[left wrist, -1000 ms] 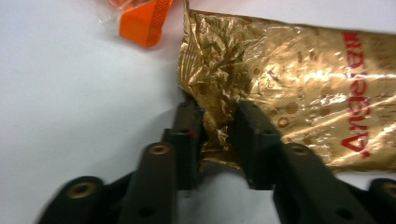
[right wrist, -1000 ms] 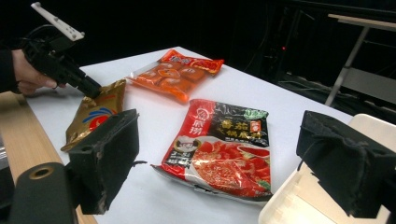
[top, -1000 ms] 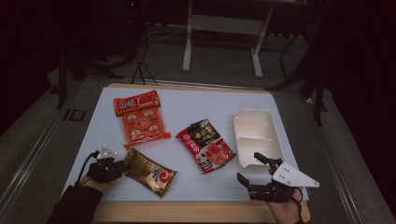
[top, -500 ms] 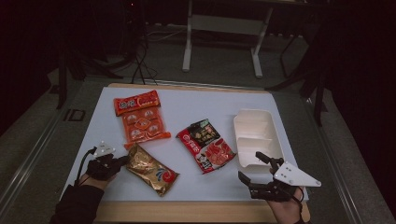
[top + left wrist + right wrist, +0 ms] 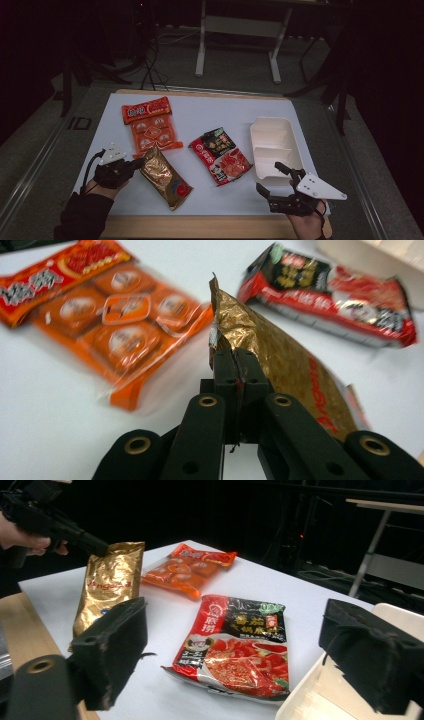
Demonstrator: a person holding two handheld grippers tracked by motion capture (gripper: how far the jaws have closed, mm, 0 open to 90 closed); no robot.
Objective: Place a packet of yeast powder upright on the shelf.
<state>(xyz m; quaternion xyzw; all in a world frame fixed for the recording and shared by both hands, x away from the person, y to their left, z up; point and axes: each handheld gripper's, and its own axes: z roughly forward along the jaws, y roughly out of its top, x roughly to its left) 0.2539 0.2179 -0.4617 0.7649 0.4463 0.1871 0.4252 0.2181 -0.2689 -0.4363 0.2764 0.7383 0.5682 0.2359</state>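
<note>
Gold foil pouch gripped at its top seam; three other items laid out on the white bench.

The left gripper (image 5: 134,164), at the lower left of the high view, had its jaws clenched on the crimped upper edge of the gold pouch (image 5: 165,176), a hold on the flat seam that likely suited lifting or dragging without crushing the contents; the pouch's lower end appeared to rest on the bench (image 5: 210,112). The right gripper (image 5: 272,180) hovered at the lower right with jaws spread and holding nothing, just beside the near end of the white two-compartment tray (image 5: 275,145), seemingly kept ready. An orange snack pack (image 5: 150,125) lay at upper left; a red-and-black sachet (image 5: 222,155) lay at centre, between pouch and tray, each separate and reachable.
</note>
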